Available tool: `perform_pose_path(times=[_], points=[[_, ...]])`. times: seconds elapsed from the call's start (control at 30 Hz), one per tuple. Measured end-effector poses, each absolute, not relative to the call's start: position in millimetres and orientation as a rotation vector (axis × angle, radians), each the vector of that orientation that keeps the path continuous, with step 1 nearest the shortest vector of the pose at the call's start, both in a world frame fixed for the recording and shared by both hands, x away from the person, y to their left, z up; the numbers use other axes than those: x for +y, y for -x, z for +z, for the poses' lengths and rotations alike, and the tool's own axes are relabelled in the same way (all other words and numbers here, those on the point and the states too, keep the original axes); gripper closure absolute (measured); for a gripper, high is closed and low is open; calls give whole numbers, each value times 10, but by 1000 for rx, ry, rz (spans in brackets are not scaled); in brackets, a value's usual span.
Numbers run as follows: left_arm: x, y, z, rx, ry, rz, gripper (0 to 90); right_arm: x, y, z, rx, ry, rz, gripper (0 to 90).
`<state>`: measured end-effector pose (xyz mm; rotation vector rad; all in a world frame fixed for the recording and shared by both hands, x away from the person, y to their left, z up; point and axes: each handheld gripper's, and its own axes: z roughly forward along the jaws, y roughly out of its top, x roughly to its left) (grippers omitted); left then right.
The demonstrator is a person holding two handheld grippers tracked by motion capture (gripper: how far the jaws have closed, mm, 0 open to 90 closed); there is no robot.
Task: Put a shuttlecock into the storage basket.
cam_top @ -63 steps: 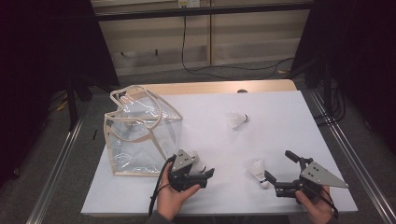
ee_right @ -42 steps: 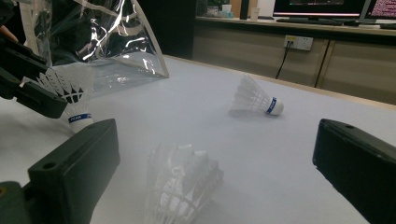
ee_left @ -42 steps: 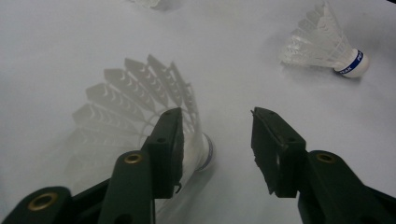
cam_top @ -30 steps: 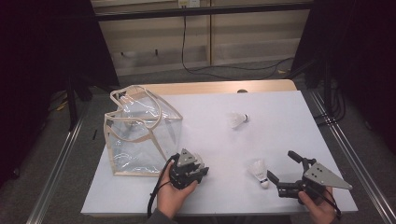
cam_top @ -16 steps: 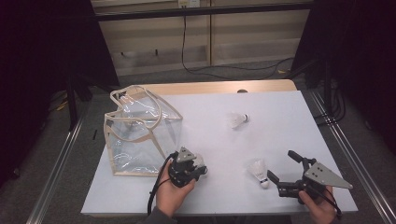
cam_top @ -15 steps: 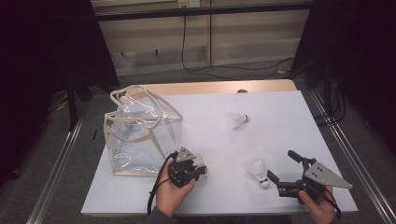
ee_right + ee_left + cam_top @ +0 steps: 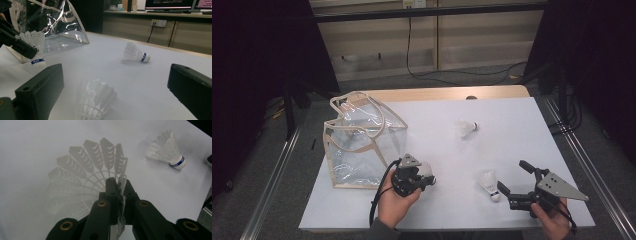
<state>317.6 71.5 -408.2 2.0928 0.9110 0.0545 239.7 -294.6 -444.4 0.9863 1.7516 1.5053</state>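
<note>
High view has the white counter (image 7: pixel 522 125) taking up most of the scene, with a clear plastic bag (image 7: pixel 359 142) with beige trim standing on its left part, handles flopped over the top. Using the bag as the landmark: the left gripper (image 7: pixel 412 177) sits just off the bag's near right corner, held in a hand (image 7: pixel 394 205), and its fingers are clamped on the feather skirt of a white shuttlecock (image 7: pixel 82 182). In the left gripper view you can see the skirt edge pinched between the two black fingers, cork end pointing away.

The right gripper (image 7: pixel 524 187) is well to the right of the bag near the counter's front edge, fingers wide apart. A second shuttlecock (image 7: pixel 488 183) lies on the counter just in front of them, between the spread fingers in the right gripper view, not touched as far as I can tell.

A third shuttlecock (image 7: pixel 466 128) lies on its side farther back, right of the bag, cork with a blue band pointing away from the bag.
</note>
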Motion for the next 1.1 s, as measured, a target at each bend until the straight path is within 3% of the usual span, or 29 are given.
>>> perform_pose_path(times=[1.1], points=[[721, -3422, -3792, 901, -2086, -94, 873, -2908, -2413, -4447, 1765, -973, 1514, 1]])
